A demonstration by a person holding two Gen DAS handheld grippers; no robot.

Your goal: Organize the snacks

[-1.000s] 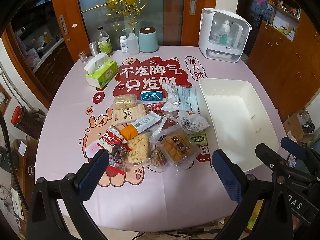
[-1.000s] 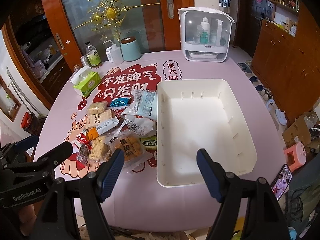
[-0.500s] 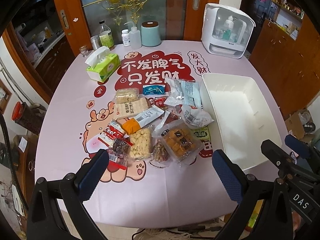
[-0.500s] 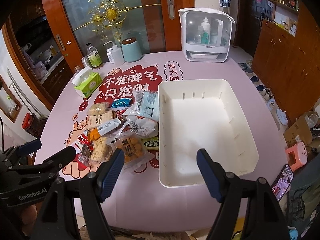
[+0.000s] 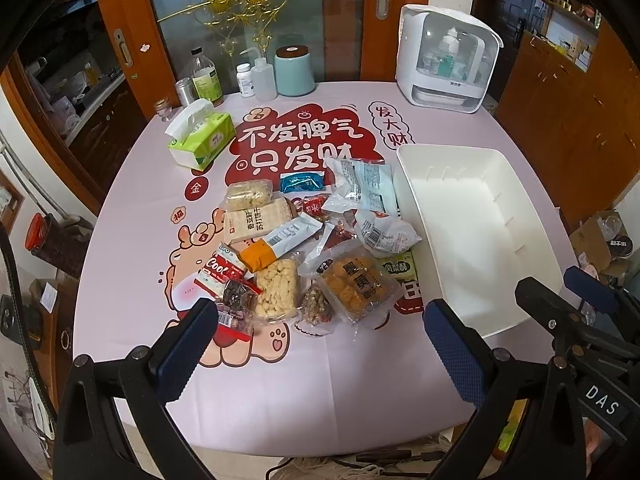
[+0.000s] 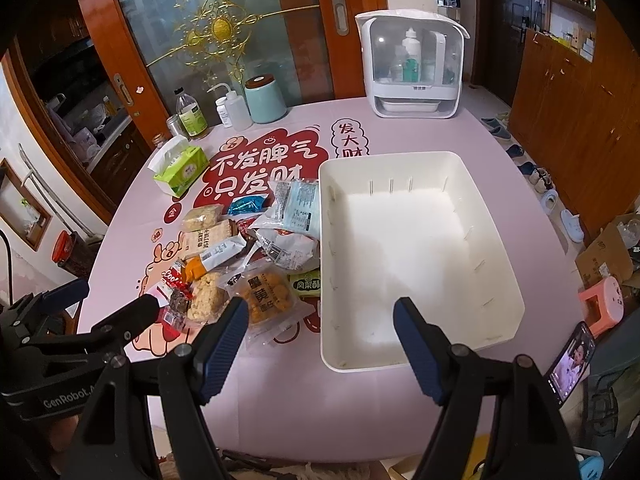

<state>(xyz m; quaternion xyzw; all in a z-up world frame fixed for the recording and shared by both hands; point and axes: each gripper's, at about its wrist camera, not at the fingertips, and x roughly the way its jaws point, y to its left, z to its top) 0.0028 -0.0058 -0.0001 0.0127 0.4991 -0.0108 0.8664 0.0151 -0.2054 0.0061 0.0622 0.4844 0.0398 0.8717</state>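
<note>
— Both grippers hang above the near edge with fingers spread wide and nothing between them: the left gripper (image 5: 320,346) over the near end of the snack heap, the right gripper (image 6: 320,346) over the near left corner of the bin.

— And the biggest thing under them?

— A round table (image 5: 132,216) in a pink cloth printed with red Chinese characters. On its right half sits a white plastic bin (image 6: 498,236), rectangular, with slots along its inner walls and nothing in it.

— The snacks?

— All heaped on the cloth just left of the bin, none inside. A pale blue-and-white packet (image 5: 366,188) lies at the far end, touching the bin's wall. Nearer sits a clear pack of orange-yellow pastries (image 5: 354,282), then a puffed rice cake (image 5: 277,288), a cracker pack (image 5: 256,222), an orange-and-white bar (image 5: 280,244), a red "Cool" packet (image 5: 218,272) and a small blue packet (image 5: 302,181).

— Anything further back?

— A white cabinet with a clear window (image 6: 412,68) holding bottles, a teal canister (image 6: 265,96), and a green tissue pack (image 5: 202,140) to the left.
</note>
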